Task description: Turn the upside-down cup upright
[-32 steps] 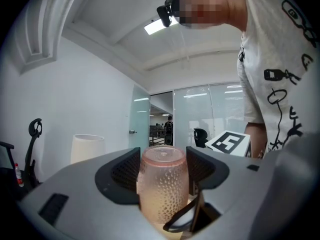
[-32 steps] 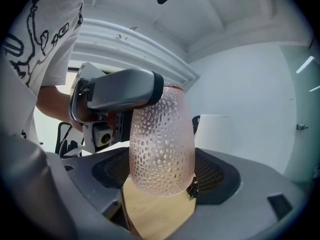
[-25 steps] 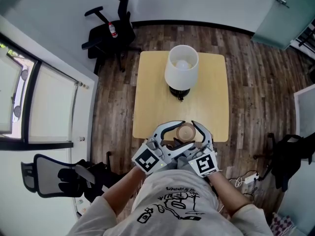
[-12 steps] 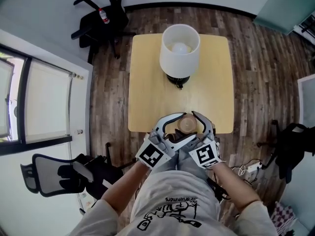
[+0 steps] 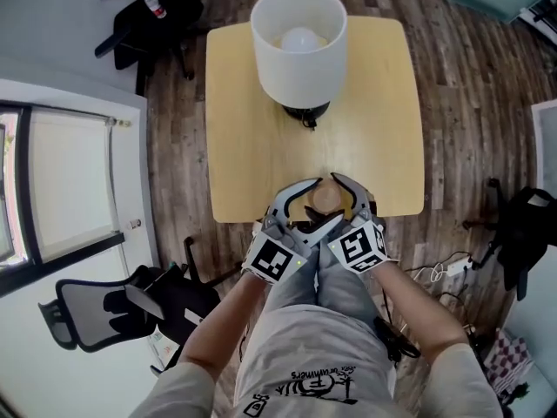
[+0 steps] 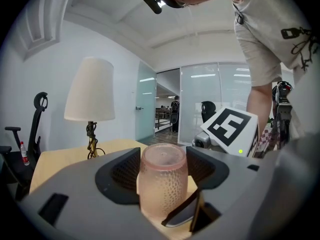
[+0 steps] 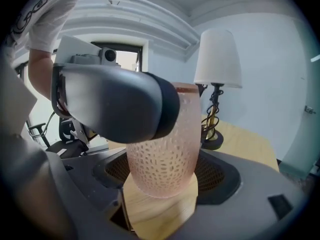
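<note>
A pink dimpled cup [image 5: 325,197] stands over the near edge of the pale wooden table [image 5: 252,146], what looks like its closed end up. My left gripper [image 5: 317,202] comes in from the lower left and my right gripper [image 5: 332,200] from the lower right, and their jaws cross around the cup. In the left gripper view the cup [image 6: 162,184] fills the gap, both ribbed pads against its sides. The right gripper view shows the cup [image 7: 165,154] wedged between its pads, partly hidden by a left finger [image 7: 120,101].
A white-shaded lamp [image 5: 298,42] on a dark base stands at the table's far middle. A black chair [image 5: 139,16] sits beyond the far left corner and an office chair [image 5: 113,307] at the near left. A window runs along the left, and wooden floor surrounds the table.
Both grippers have sunk together with the cup between them, staying at the table's near edge. The head view has shifted, so the lamp looms larger.
</note>
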Available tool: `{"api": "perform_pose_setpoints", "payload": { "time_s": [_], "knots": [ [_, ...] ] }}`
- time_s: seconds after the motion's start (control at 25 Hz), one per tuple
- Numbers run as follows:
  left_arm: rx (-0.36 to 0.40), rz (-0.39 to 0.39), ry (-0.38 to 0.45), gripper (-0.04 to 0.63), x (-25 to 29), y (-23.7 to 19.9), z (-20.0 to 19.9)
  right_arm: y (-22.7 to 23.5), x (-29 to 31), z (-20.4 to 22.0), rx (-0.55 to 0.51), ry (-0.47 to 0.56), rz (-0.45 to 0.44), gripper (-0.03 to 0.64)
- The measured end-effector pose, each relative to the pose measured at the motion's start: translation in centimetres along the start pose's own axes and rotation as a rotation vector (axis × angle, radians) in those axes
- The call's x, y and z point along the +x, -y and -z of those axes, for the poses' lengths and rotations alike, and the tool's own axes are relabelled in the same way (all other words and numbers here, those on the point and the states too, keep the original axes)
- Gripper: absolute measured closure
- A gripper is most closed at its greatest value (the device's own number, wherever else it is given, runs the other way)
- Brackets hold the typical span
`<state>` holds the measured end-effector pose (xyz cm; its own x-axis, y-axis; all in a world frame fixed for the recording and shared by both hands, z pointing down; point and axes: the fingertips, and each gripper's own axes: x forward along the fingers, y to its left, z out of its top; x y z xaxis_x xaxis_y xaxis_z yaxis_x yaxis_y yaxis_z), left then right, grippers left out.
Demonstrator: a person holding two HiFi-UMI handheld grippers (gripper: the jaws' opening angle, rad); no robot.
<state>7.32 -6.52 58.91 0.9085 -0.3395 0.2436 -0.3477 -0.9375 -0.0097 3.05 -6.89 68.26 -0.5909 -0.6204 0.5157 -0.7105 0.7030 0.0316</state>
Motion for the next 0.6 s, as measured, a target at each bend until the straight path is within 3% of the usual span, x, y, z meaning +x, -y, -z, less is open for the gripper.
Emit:
{"api": "perform_pose_setpoints", "payload": {
  "time_s": [0.6],
  "knots": [
    [0.024, -0.001, -0.067, 0.305, 2.0, -1.0, 7.3, 0.1, 4.8, 5.8, 0.038, -0.095, 0.001, 0.261]
  ]
}}
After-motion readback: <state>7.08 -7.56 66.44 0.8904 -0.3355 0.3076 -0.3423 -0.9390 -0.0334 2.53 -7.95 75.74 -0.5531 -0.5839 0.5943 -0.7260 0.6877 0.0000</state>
